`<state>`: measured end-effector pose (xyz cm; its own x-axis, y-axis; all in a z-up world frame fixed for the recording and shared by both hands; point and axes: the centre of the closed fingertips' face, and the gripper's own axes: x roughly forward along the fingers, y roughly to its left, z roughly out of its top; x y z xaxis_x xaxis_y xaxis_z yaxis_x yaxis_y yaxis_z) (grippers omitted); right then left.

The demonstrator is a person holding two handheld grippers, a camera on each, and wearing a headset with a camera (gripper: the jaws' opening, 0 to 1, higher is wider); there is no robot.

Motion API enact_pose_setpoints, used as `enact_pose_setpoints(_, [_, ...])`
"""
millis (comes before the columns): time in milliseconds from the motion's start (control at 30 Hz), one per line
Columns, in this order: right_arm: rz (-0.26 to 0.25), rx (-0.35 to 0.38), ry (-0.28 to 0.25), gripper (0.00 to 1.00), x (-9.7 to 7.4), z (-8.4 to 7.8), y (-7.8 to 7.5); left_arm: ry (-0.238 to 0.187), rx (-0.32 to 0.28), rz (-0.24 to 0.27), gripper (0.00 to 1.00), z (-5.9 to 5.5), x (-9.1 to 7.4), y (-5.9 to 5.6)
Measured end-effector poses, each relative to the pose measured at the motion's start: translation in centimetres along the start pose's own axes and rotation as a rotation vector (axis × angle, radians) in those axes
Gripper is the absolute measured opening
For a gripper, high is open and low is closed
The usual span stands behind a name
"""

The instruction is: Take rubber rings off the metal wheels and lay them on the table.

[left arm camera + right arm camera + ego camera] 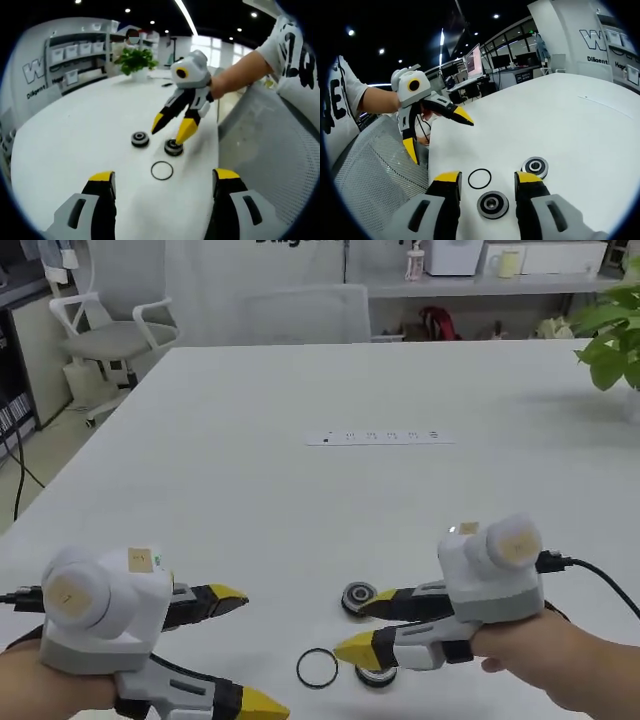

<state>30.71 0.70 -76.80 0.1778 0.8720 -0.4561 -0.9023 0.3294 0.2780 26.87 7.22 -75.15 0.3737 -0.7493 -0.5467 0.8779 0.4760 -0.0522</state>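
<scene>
Black rubber: one ring lies flat by the near edge of the table, just beside the near wheel. The right gripper stands over that wheel, jaws wide and holding nothing; the left gripper is open too. Best to squeeze the wheel's sides gently with the right one — then the left can peel the rubber off slowly.

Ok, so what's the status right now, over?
Left gripper open, empty. Right gripper open, jaws over near wheel. One rubber ring lies loose on table; far wheel stands apart. Nothing in the way.
</scene>
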Motion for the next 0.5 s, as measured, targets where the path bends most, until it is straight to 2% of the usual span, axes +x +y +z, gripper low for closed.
enact_pose_setpoints(167, [-0.025, 0.008, -0.029, 0.42, -1.0, 0.2, -0.7, 0.001, 0.01, -0.012, 0.8, 0.4, 0.5, -0.1])
enact_pose_setpoints(500, [-0.051, 0.022, -0.049, 0.45, -2.5, -0.1, -1.5, 0.004, 0.022, -0.03, 0.8, 1.1, 1.2, -0.3])
